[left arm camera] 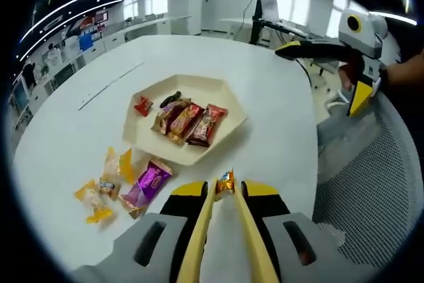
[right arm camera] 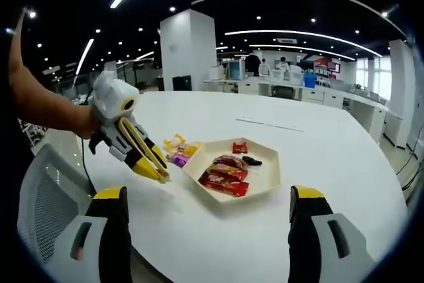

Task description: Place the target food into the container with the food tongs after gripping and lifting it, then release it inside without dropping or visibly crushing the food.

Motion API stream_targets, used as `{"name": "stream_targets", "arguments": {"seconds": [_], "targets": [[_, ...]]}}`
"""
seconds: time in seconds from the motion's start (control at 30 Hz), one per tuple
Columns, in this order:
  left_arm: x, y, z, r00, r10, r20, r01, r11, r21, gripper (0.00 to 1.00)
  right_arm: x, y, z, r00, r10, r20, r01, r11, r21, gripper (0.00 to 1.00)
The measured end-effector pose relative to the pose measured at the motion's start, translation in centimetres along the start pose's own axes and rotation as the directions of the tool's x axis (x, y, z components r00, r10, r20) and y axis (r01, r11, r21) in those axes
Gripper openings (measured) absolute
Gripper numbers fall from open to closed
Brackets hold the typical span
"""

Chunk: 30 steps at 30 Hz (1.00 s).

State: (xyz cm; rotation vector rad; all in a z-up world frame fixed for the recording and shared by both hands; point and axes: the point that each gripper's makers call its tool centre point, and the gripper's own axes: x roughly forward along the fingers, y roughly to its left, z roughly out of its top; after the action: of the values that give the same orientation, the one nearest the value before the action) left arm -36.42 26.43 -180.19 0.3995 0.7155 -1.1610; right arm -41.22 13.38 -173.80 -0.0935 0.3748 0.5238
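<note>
- Left gripper [left arm camera: 225, 187]: yellow tong jaws pinched on a small orange-gold wrapped candy [left arm camera: 226, 180], held just above the white round table [left arm camera: 278, 130], near edge of the cream hexagonal tray [left arm camera: 228, 91].
- Tray holds several red and brown wrapped bars [left arm camera: 189, 120] plus one small red candy [left arm camera: 142, 105] at its left side.
- Purple wrapped bar [left arm camera: 147, 187] and yellow wrapped candies [left arm camera: 109, 180] lie on the table, left of the jaws.
- Right gripper [right arm camera: 211, 200]: jaws wide apart, holding nothing, off to the right of the tray.
</note>
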Motion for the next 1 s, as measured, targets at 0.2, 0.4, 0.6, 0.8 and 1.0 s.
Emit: {"name": "stream_targets", "arguments": {"seconds": [0.2, 0.4, 0.6, 0.8, 1.0], "targets": [[-1.5, 2.0, 1.2, 1.0, 0.006, -0.006, -0.006, 1.0, 0.015, 0.17, 0.1, 0.2, -0.1, 1.0, 0.008, -0.007, -0.008, 1.0, -0.002, 1.0], [-3.4, 4.6, 3.9, 1.0, 0.005, 0.011, -0.005, 0.999, 0.032, 0.17, 0.1, 0.2, -0.1, 1.0, 0.01, -0.011, -0.01, 1.0, -0.001, 1.0], [-5.0, 7.0, 6.4, 0.999, 0.024, 0.027, -0.026, 0.998, 0.06, 0.17, 0.1, 0.3, -0.2, 1.0, 0.013, -0.013, -0.013, 1.0, 0.002, 1.0], [-6.3, 8.7, 9.0, 0.998, 0.032, 0.058, -0.037, 0.997, 0.073, 0.17, 0.2, 0.2, -0.2, 1.0, 0.012, -0.015, -0.012, 1.0, 0.006, 1.0], [-6.2, 8.9, 9.9, 0.997, 0.03, 0.068, -0.036, 0.995, 0.09, 0.17, 0.1, 0.3, -0.2, 1.0, 0.012, -0.015, -0.012, 1.0, 0.008, 1.0]]}}
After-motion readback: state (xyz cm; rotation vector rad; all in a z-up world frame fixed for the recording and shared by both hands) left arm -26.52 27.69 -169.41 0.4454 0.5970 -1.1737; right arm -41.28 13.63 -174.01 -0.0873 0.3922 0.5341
